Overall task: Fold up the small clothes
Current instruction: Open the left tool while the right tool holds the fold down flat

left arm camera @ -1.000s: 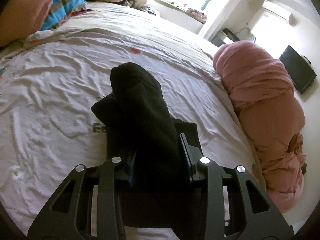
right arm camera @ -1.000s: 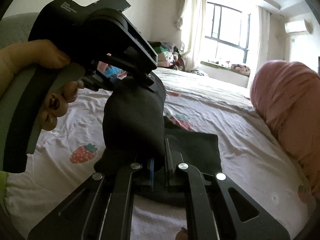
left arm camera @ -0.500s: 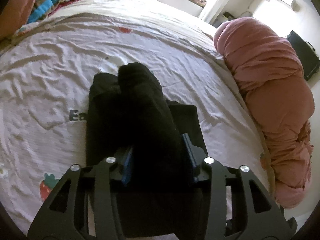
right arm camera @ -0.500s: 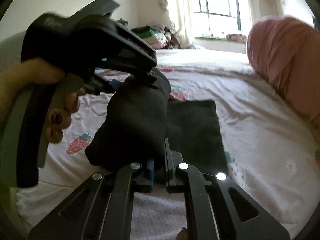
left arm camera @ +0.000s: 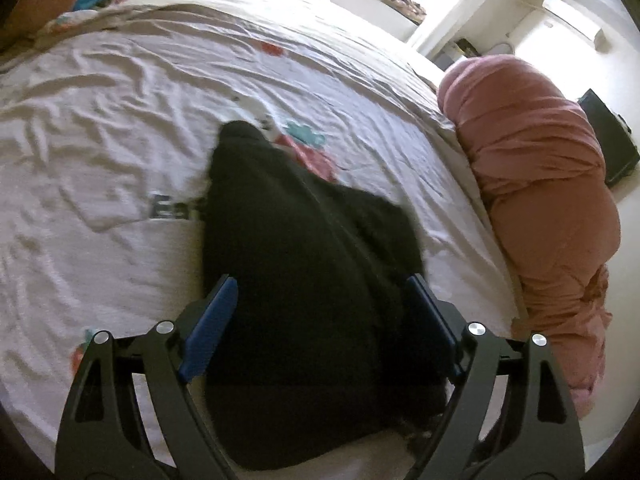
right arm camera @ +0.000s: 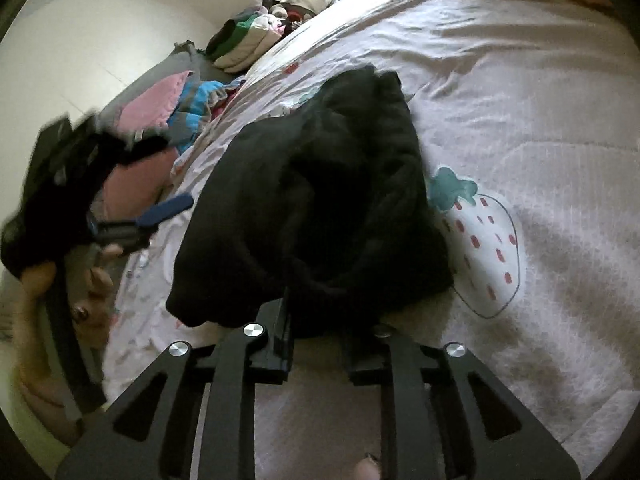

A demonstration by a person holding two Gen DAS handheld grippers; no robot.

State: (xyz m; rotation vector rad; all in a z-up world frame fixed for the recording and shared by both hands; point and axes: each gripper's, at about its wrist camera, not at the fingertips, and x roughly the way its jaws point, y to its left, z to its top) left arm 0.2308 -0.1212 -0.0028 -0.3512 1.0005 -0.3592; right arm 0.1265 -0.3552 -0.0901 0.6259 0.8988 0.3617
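Both grippers have just been opening, dropping the bunched black knit garment [left arm camera: 304,280] onto the bed; my left gripper [left arm camera: 320,300] stands spread, right gripper [right arm camera: 316,320] slightly parted, so I'd flatten toward twelve o'clock.

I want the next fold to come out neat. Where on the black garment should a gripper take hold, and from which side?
Probably the black garment is best gripped at its thin near edge, coming in low from the front over the bedsheet. Its middle is bunched and thick; the edge lies flatter.
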